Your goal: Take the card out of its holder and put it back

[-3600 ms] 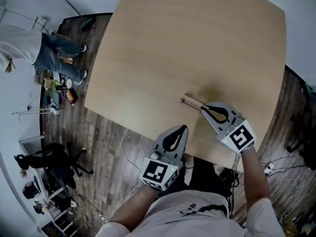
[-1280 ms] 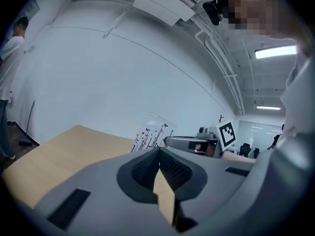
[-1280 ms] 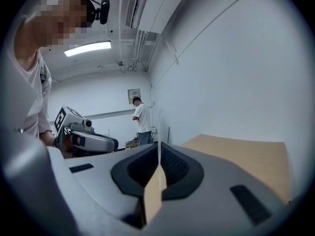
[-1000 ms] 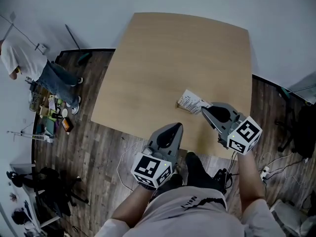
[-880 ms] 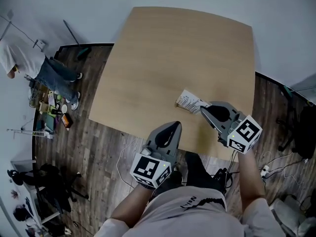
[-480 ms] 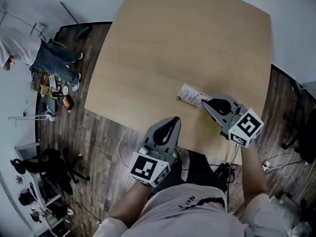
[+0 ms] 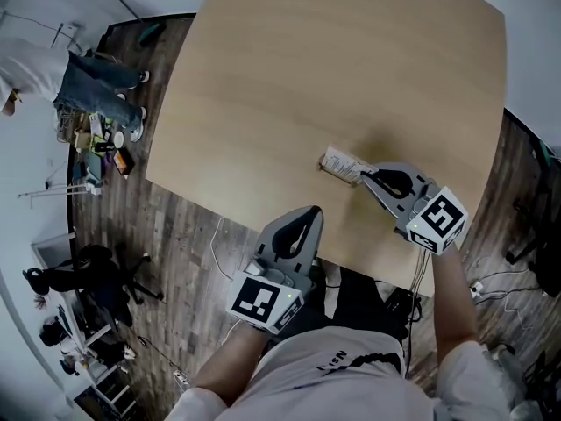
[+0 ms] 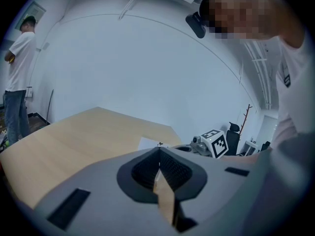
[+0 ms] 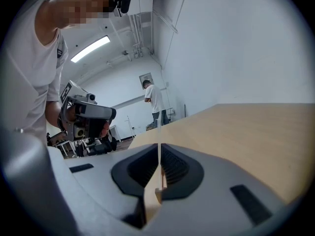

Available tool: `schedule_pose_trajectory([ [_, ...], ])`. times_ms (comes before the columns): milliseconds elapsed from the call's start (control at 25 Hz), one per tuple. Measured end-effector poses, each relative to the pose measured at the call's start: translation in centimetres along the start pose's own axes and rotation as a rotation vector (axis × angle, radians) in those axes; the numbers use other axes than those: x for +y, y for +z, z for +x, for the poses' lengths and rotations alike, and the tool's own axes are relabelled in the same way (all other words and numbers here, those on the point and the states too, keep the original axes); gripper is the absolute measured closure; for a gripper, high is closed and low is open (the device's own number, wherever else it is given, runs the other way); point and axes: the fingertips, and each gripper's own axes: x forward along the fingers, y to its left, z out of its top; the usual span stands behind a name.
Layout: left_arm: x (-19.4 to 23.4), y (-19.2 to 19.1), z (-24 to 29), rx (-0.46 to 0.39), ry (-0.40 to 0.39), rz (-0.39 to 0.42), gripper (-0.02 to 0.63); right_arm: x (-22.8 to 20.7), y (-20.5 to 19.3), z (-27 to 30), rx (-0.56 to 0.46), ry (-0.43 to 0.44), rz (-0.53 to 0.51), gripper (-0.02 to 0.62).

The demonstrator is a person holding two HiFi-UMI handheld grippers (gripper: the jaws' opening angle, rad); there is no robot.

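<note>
Pale wood bench, near its edge: right tongs (image 7: pixel 361 175) pinch the thin card (image 7: pixel 344 160) at its holder (image 7: pixel 324 167), left tongs (image 7: pixel 311 212) closed on nothing; card likely light, bendy, best pinched gently by an edge.

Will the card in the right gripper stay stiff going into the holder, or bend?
Probably bends a little: the card shows edge-on as a very thin sheet in the right gripper. Likely light too, standing straight from the shut jaws without sagging.
</note>
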Motion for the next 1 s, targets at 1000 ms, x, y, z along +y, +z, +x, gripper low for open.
schedule_pose_trajectory([
  [1000, 0.0, -1.3, -0.3, 0.013, 0.033, -0.024, 0.594, 0.2, -0.9, 1.1, 0.034, 0.026, -0.026, 0.569],
])
